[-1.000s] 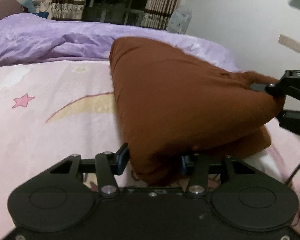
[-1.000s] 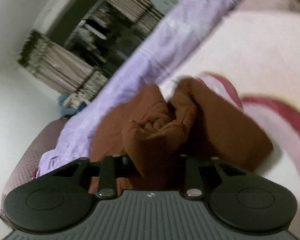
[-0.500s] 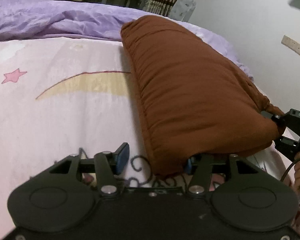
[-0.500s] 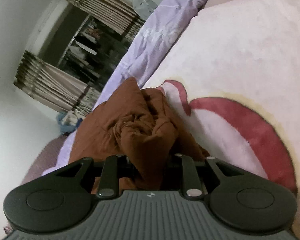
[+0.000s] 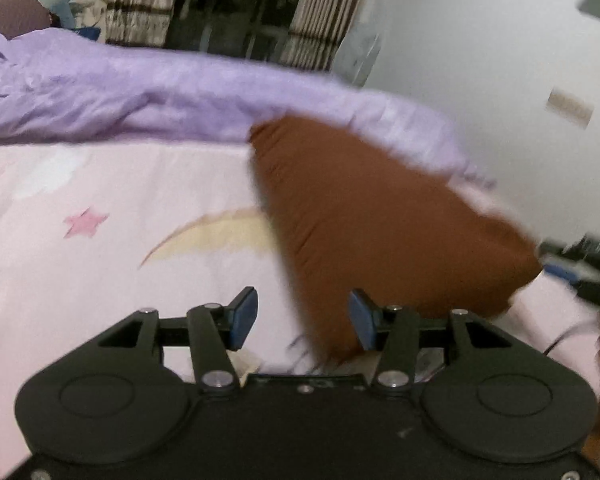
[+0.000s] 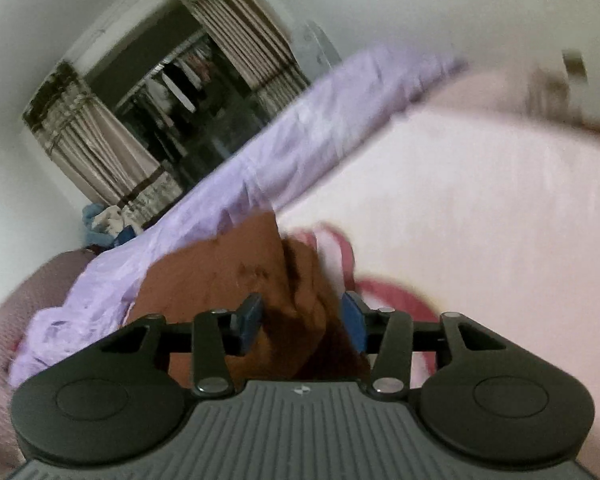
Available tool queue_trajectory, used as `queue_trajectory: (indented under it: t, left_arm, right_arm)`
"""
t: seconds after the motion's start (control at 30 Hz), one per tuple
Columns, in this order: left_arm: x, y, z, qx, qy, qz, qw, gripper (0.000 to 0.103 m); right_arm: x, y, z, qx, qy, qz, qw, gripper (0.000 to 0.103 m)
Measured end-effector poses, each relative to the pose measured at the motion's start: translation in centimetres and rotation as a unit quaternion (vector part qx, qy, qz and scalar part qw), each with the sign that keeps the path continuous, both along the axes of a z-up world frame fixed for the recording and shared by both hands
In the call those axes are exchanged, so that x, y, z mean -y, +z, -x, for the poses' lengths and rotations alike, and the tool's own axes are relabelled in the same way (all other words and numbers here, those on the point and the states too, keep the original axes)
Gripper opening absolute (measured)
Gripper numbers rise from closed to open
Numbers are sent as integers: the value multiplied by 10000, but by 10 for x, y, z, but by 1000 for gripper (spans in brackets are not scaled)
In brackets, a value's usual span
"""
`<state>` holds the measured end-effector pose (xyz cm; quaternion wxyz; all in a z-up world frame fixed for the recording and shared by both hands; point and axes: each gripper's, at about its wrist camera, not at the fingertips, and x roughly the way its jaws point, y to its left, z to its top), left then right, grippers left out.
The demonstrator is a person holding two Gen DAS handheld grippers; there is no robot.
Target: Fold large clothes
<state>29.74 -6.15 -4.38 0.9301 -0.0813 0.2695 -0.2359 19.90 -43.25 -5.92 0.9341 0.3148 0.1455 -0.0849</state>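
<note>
left gripper [image 5: 302, 318]: jaws spread, just closed a little, pads not pressing brown garment [image 5: 380, 224] | right gripper [image 6: 302, 322]: jaws just opened, cloth loose between | garment: folded bundle on pink bed sheet [image 5: 100, 272], near purple blanket [image 5: 140, 96]

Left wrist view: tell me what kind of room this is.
Most likely a bedroom: a pink star-and-moon bedsheet, a crumpled purple quilt, and striped beige curtains framing a dark closet of hanging clothes.

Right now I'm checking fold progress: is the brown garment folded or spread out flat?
Folded. The brown garment lies on the pink sheet as a thick, compact bundle with a rounded doubled edge, not a flat layer.
</note>
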Motion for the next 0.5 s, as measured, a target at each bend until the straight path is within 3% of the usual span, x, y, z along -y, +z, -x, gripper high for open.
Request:
queue_trajectory:
  t: [0.13,0.23,0.37,0.5]
  left_arm:
    - [31,19,-11,328,-256,284,9987,50]
    - [56,19,-24,318,-482,432,9974,50]
    - [85,4,-40,70,-675,336,9971,50]
    - [101,-17,-48,-25,-700,-47,9975,49]
  right_arm:
    - [-38,36,-10,216,276,1002,9944,43]
    - [-58,44,-30,77,470,1455,9882,36]
    - [-66,31,-48,-314,391,1707,9840,35]
    - [-62,-1,-51,-671,449,1643,9831,32]
